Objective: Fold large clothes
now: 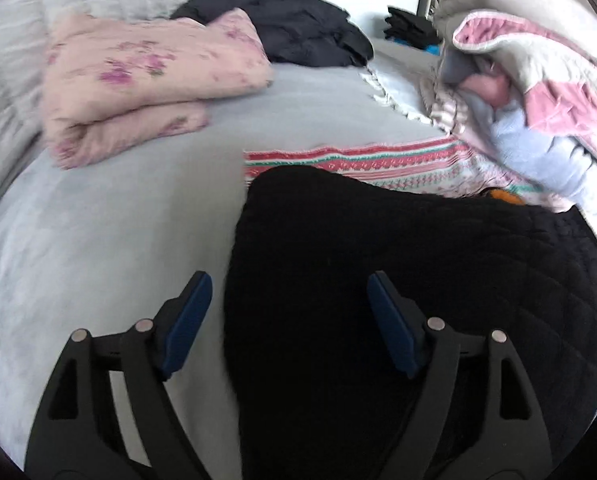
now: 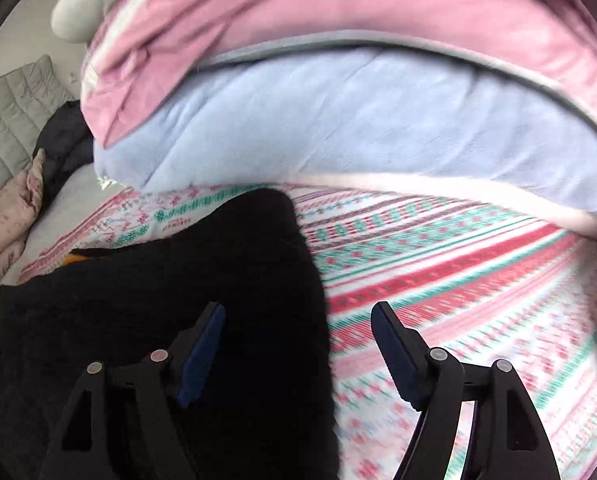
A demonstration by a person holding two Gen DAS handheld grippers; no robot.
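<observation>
A large black quilted garment lies on the bed, partly over a red, green and white patterned blanket. My left gripper is open above the garment's left edge, one finger over the grey sheet, the other over the black cloth. In the right wrist view the garment fills the lower left, and my right gripper is open over its right edge, one finger over black cloth, the other over the patterned blanket. A small orange patch shows at the garment's far edge.
A folded pink floral quilt lies at the far left on the grey sheet. A dark jacket is heaped behind it. A pile of pink, blue and beige bedding rises at the right, close to my right gripper.
</observation>
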